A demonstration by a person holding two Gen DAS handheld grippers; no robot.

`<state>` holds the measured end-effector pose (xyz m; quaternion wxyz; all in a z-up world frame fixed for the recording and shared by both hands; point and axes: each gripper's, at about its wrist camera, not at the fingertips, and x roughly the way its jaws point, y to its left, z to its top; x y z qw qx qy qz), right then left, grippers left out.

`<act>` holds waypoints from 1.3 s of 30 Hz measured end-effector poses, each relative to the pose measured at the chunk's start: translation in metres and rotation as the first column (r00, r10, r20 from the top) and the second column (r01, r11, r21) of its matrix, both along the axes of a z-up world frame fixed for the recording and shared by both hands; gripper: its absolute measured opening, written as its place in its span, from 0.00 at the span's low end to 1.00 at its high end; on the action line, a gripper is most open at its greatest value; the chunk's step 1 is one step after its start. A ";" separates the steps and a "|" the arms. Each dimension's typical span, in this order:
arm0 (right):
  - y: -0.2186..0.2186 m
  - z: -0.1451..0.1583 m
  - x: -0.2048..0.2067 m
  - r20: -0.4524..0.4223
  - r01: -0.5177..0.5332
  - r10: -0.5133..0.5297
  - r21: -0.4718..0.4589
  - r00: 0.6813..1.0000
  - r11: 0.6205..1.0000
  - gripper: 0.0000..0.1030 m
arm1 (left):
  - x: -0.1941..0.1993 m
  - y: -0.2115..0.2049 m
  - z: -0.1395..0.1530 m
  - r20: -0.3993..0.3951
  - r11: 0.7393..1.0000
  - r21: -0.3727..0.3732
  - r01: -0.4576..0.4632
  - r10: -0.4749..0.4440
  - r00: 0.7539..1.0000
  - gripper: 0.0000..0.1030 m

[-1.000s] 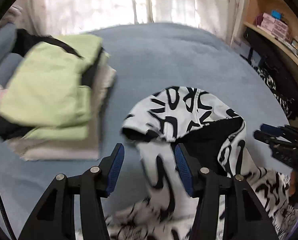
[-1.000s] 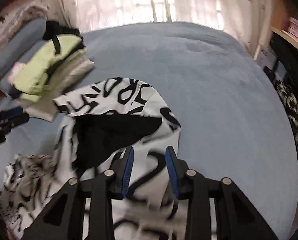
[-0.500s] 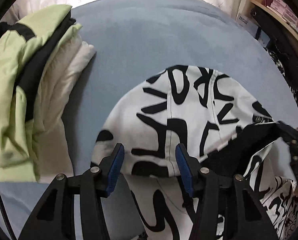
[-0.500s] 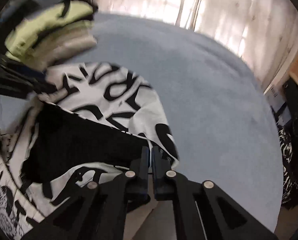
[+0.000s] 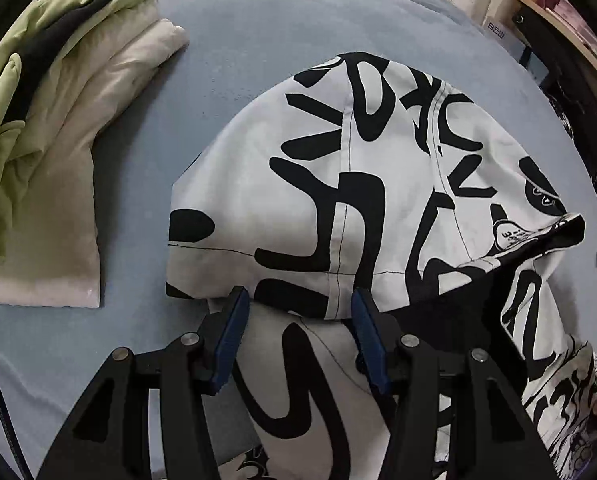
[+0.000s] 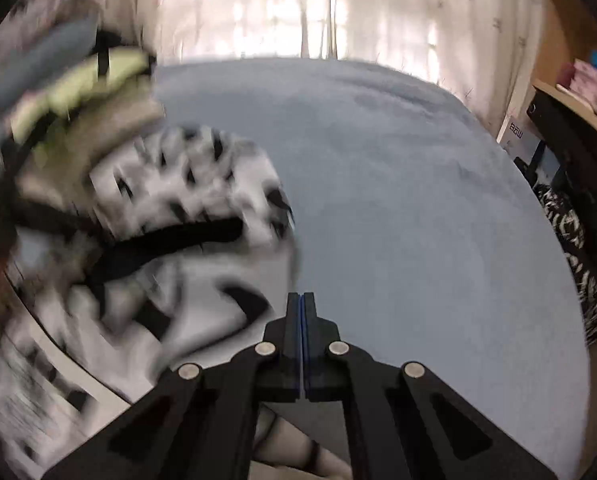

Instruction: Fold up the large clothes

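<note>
Two tongs, different now: right tongs just pressed together, empty, beside the black-and-white hoodie; left tongs spread, lowered over its hood.

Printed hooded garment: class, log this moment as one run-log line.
garment: black-and-white hooded garment on blue bed | left gripper: open over hood edge | right gripper: shut, nothing visibly pinched

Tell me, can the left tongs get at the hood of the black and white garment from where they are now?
Probably yes. The left tongs stand open right at the lower edge of the hood, with nothing between them and the fabric. The folded stack lies apart, off to the side.
</note>
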<state>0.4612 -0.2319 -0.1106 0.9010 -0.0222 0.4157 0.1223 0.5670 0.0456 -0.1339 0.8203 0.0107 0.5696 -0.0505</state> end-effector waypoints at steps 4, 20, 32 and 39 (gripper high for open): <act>0.026 0.019 0.033 -0.035 0.017 -0.012 0.143 0.999 0.990 0.00 | -0.001 0.000 -0.001 0.007 1.000 0.002 -0.005 0.005 1.000 0.50; 0.017 -0.085 0.033 -0.382 0.132 -0.049 0.193 0.923 0.972 0.00 | -0.026 -0.001 -0.011 0.046 0.998 0.027 0.063 -0.064 0.997 0.52; 0.010 -0.005 0.048 -0.220 0.083 -0.036 0.209 0.975 0.974 0.56 | -0.015 -0.005 0.046 0.065 0.986 0.000 0.165 -0.165 0.984 0.63; 0.027 -0.018 0.104 -0.244 0.068 -0.024 0.173 0.969 0.983 0.58 | 0.037 0.019 0.037 0.005 0.996 0.024 0.083 -0.083 0.997 0.64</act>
